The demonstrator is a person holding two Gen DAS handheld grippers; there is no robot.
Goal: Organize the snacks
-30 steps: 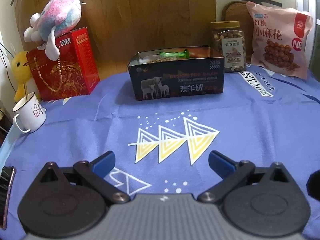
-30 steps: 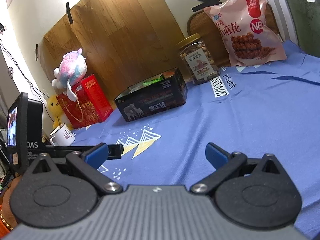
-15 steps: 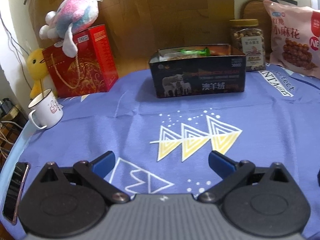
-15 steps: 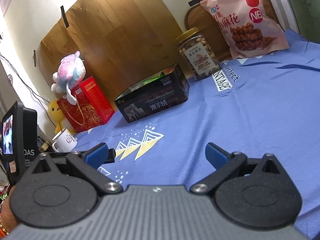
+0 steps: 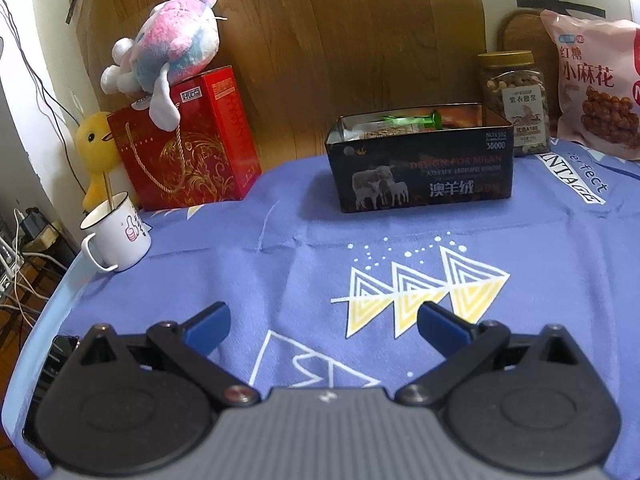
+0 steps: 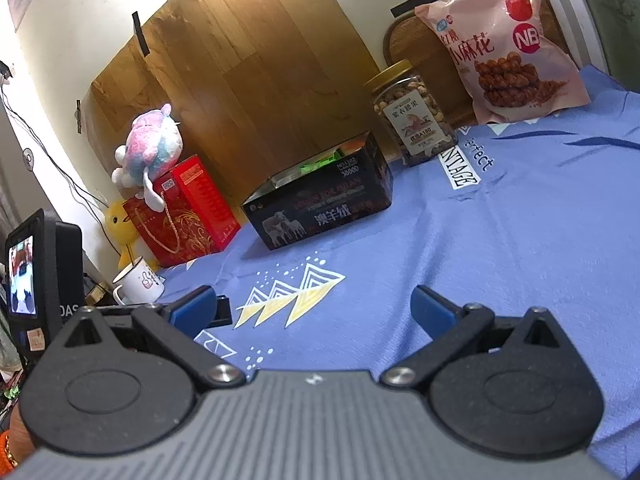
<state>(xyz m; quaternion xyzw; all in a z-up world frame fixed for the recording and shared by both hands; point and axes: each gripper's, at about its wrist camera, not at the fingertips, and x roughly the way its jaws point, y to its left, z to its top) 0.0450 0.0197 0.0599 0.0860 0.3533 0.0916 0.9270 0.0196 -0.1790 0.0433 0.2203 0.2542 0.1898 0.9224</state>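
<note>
Snacks sat packed in the open black tin [image 5: 424, 168] at the back of the blue tablecloth [image 5: 360, 248], with a nut jar [image 5: 514, 100] and a pink snack bag [image 5: 596, 88] just right of it. Left gripper [image 5: 322, 326] and right gripper [image 6: 316, 306] both hung over bare cloth, jaws spread wide, holding nothing.

Matt blue cloth [image 5: 540, 240] covers the table; the dark box [image 5: 424, 168] looks glossy, the backboard [image 5: 340, 40] grained wood.

Tin [image 5: 424, 176] mid-table, jar [image 5: 514, 100] behind right, gift box [image 5: 184, 140] left
</note>
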